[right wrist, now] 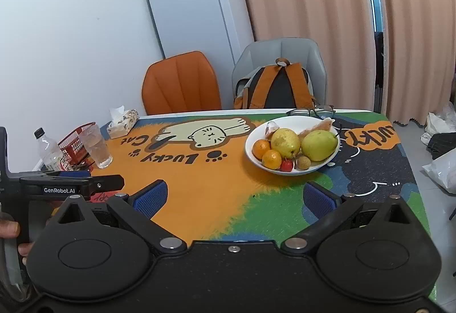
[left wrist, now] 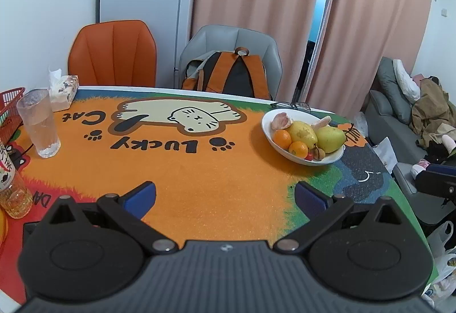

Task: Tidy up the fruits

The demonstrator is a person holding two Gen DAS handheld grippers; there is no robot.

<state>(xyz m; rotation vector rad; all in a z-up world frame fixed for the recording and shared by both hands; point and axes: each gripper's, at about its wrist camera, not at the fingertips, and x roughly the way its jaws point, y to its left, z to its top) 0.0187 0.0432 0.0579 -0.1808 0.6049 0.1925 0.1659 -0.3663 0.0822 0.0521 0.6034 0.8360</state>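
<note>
Orange cat-print mat [right wrist: 199, 187] covers the table; white bowl [right wrist: 287, 125] at its far right holds two pears [right wrist: 317, 143], two oranges [right wrist: 270, 159], peeled segments, a small red fruit [right wrist: 286, 165]. Glass [left wrist: 40, 125] at left. Left gripper [left wrist: 225, 196] and right gripper [right wrist: 235, 197] hover over mat, fingers spread wide, empty

Worktop [right wrist: 216, 199], cat-print mat: white fruit bowl [right wrist: 327, 163], glass tumbler [right wrist: 97, 146], tissue box [right wrist: 122, 123], red basket [right wrist: 74, 143], bottle [right wrist: 48, 150], eyeglasses [right wrist: 312, 111].
</note>
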